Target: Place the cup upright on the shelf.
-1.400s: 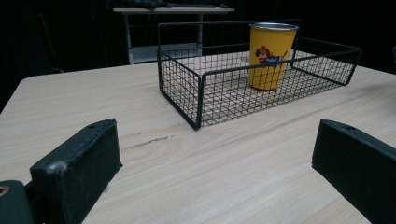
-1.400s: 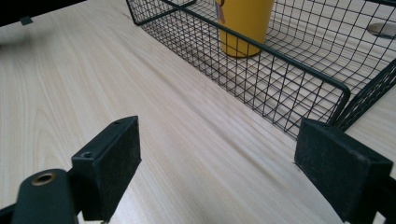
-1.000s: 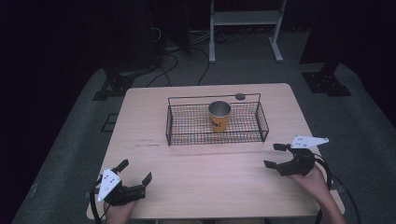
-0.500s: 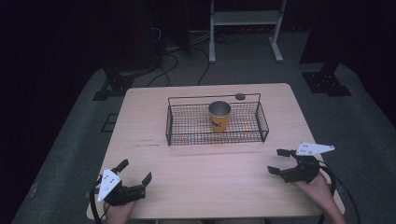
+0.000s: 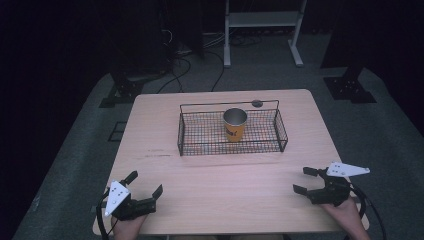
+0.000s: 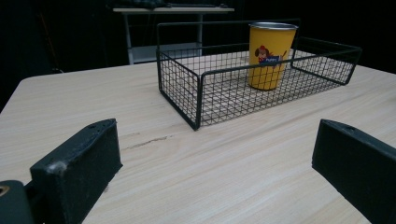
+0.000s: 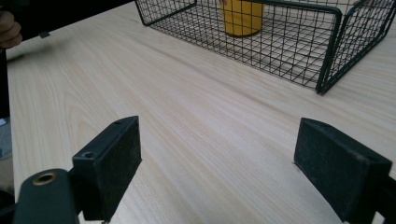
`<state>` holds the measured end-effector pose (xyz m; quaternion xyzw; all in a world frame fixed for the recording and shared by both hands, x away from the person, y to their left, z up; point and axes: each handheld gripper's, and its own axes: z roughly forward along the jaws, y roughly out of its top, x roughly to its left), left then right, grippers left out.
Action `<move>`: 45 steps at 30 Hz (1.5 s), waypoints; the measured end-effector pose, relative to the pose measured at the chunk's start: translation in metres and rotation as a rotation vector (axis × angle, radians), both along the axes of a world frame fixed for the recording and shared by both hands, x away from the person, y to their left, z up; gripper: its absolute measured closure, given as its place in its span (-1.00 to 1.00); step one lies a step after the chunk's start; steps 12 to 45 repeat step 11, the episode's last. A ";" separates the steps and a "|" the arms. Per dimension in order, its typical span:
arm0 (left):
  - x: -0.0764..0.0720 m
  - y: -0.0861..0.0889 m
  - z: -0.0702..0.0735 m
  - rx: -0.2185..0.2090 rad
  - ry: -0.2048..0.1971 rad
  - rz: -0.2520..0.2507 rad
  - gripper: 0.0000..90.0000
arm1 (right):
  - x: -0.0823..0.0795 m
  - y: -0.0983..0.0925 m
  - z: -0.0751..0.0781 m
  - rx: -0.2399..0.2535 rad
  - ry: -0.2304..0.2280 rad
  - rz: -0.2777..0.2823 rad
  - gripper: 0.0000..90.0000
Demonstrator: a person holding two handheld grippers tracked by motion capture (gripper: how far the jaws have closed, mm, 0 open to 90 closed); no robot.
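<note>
Spanning most of the high view, the pale wooden table (image 5: 220,200) carries everything else. At its 12 o'clock half sits the black wire basket (image 5: 200,135), long axis running 9 to 3. Standing upright inside it, slightly toward the 3 o'clock side of centre, is the yellow cup (image 5: 235,124), open mouth up. The left gripper (image 5: 141,190) rests at about 7 o'clock near the table's front edge, jaws spread wide and empty. The right gripper (image 5: 306,180) sits at about 5 o'clock, jaws likewise wide with nothing between them. The cup lies toward 1 o'clock from the left gripper and 11 o'clock from the right; the right looks somewhat nearer, so likelier to reach.
</note>
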<state>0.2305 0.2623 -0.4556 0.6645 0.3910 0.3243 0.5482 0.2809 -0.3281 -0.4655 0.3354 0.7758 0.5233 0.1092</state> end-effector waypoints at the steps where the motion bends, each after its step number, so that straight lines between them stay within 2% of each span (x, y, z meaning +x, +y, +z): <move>1: 0.000 0.000 0.000 -0.001 0.001 0.000 -1.00 | -0.001 -0.001 -0.001 0.007 -0.004 -0.004 -0.69; 6: 0.000 0.000 0.000 0.001 0.001 -0.001 -1.00 | -0.007 -0.003 -0.008 0.037 -0.017 -0.032 -0.69; 11: 0.001 0.000 0.000 0.003 0.004 -0.001 -1.00 | -0.011 0.000 -0.011 0.029 -0.039 -0.056 -0.69; 45: 0.001 0.000 0.000 0.003 0.004 -0.001 -1.00 | -0.011 0.000 -0.011 0.029 -0.039 -0.056 -0.69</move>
